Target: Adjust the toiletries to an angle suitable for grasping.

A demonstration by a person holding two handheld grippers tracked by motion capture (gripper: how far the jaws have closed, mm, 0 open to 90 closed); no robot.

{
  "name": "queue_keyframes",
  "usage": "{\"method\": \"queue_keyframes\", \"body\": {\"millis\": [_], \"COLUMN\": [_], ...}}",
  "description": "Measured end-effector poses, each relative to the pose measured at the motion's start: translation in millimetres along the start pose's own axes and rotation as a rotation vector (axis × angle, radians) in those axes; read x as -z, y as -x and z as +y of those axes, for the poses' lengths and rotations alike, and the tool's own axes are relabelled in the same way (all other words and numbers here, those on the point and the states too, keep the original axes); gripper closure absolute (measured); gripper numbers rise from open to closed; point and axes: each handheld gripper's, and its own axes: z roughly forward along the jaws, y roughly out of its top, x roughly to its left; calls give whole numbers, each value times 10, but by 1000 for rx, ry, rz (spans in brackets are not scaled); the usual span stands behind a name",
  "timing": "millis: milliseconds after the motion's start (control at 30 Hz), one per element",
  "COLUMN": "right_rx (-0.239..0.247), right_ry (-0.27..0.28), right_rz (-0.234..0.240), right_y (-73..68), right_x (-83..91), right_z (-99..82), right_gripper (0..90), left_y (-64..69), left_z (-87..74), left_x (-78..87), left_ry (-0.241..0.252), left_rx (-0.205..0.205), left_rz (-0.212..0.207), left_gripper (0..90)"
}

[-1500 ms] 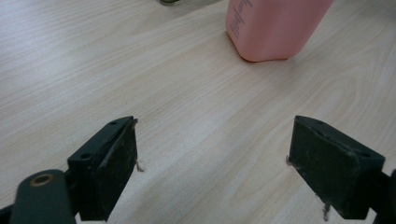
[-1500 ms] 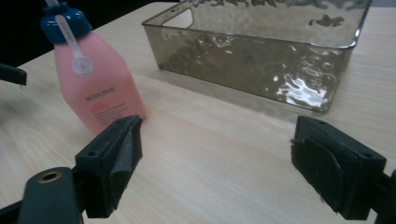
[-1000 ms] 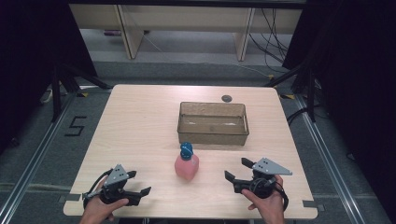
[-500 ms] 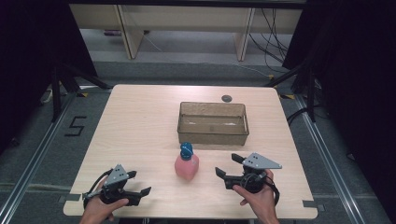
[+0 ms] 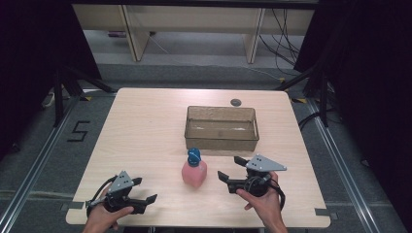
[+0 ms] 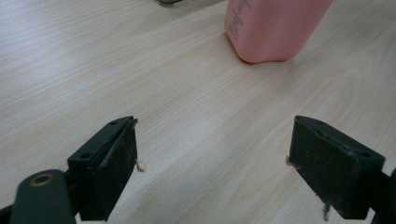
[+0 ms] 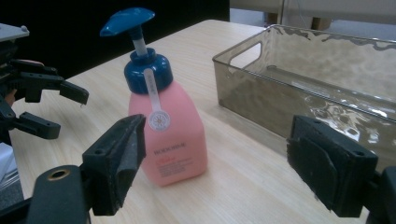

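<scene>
A pink pump bottle (image 5: pixel 194 173) with a blue pump head stands upright on the wooden table (image 5: pixel 145 126), just in front of a clear brownish bin (image 5: pixel 221 139). My right gripper (image 5: pixel 228 168) is to the bottle's right and points left at it, a short way off. Its jaws are open and have just been closing slightly, with nothing between them. In the right gripper view the bottle (image 7: pixel 173 135) stands ahead of the left jaw, with the bin (image 7: pixel 327 70) behind it. My left gripper (image 5: pixel 145 189) rests open near the front left edge, and its own view shows the bottle's base (image 6: pixel 271 28).
A small dark round disc (image 5: pixel 235 102) lies on the table behind the bin. The table's front edge runs just below both hands. Black stands and cables flank the table on the floor. The left gripper (image 7: pixel 70 114) appears far left in the right gripper view.
My right gripper has moved left toward the bottle and risen slightly. The left gripper, the bottle and the bin have stayed put.
</scene>
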Motion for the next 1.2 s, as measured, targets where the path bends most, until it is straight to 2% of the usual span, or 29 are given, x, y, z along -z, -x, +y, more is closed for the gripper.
{"method": "queue_keyframes", "body": {"millis": [67,167,200,267,300,367,400,433,467,533,567,600,633,667,767,833,867,900,933,967,1033,1067,1100,1167,1200], "right_rx": [-3,7,-6,0,6,-9,5,-2,8,-2,10,0,31,15,33,27,48,43,9,32,32,57,51,43,63], "right_ry": [-7,-6,-13,-4,-12,-3,-1,-3,-7,-4,-1,-18,-3,-2,-6,-14,-14,-6,-18,-22,-13,-7,-9,-26,-16], "right_rz": [15,9,10,31,25,23,30,28,34,34,40,26,28,43,53,50,41,56,59,58,67,68,81,71,75], "right_y": [-9,-23,-39,-34,-36,-57,-48,-60,-55,-74,-67,-85,-69,-81,-94,-118,-115,-125,-159,-150,-166,-164,-174,-201,-197], "right_x": [-24,-45,-47,-71,-70,-87,-102,-103,-110,-128,-143,-132,-149,-169,-198,-210,-211,-237,-243,-253,-283,-294,-312,-316,-335], "right_z": [17,40,45,59,69,75,82,85,94,102,109,117,124,125,142,150,157,156,153,162,167,175,179,187,192], "right_gripper": [202,203,203,204,204,205,205,205,205,205,206,206,205,206,208,211,212,213,214,215,217,219,220,221,222], "left_y": [5,5,10,10,-1,11,12,4,9,7,6,6,-5,10,6,5,1,-5,3,6,8,8,8,9,9], "left_z": [0,-1,-2,-1,1,2,1,-1,-5,2,2,2,2,-6,0,3,1,1,0,-3,2,2,2,2,2], "left_x": [-6,-5,-8,-9,0,-7,-7,-4,-15,-6,-6,-6,3,-14,-5,-4,-3,1,-5,-11,-3,-5,-5,-6,-6], "left_ry": [7,7,11,14,-1,8,9,5,21,10,11,11,-3,23,13,11,6,-1,8,18,8,10,11,11,11], "left_rx": [8,7,13,15,0,12,14,7,16,15,15,15,0,16,11,14,9,0,9,14,11,11,10,11,10], "left_rz": [-1,0,-1,-1,-2,-4,-1,1,-3,-5,-5,-5,-4,-3,-4,-6,-4,-2,-4,-6,-4,-5,-6,-6,-6], "left_gripper": [148,148,148,148,148,148,148,148,148,148,148,148,148,148,148,148,148,148,148,148,148,148,148,148,148]}}
